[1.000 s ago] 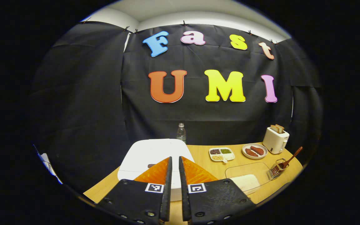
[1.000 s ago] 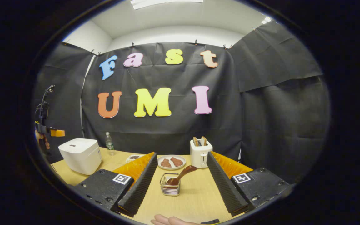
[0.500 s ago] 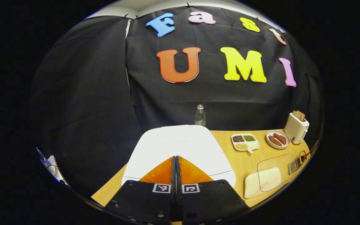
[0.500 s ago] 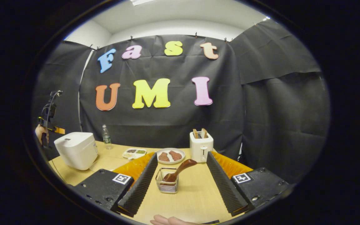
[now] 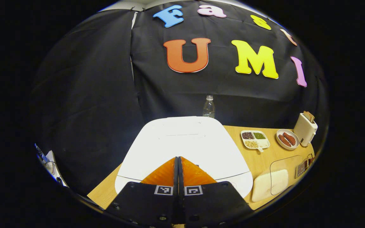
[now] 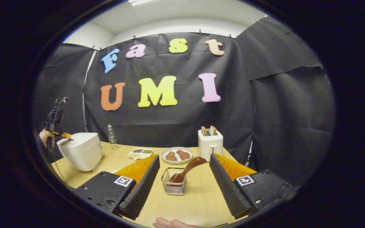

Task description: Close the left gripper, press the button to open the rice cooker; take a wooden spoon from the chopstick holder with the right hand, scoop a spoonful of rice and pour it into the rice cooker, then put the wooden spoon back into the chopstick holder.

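Left gripper: pressed fully together, gripping nothing, tips resting over the near edge of the lid at lower centre, likely closed to make one blunt point for the button.
Rice cooker: sitting lid-down at centre of the left gripper view; one; button hidden under the tips.
Right gripper: spread wide, holding nothing, framing the holder at lower centre, seemingly lining up for the spoon.
Wooden spoon: leaning bowl-up in the wire chopstick holder; one of each.
Rice: lying in a clear container, lower right.
Toaster: one, holding two slices.
Plate: one, carrying two brown pieces.
Divided dish: one, four compartments.
Water bottle: one, upper centre.
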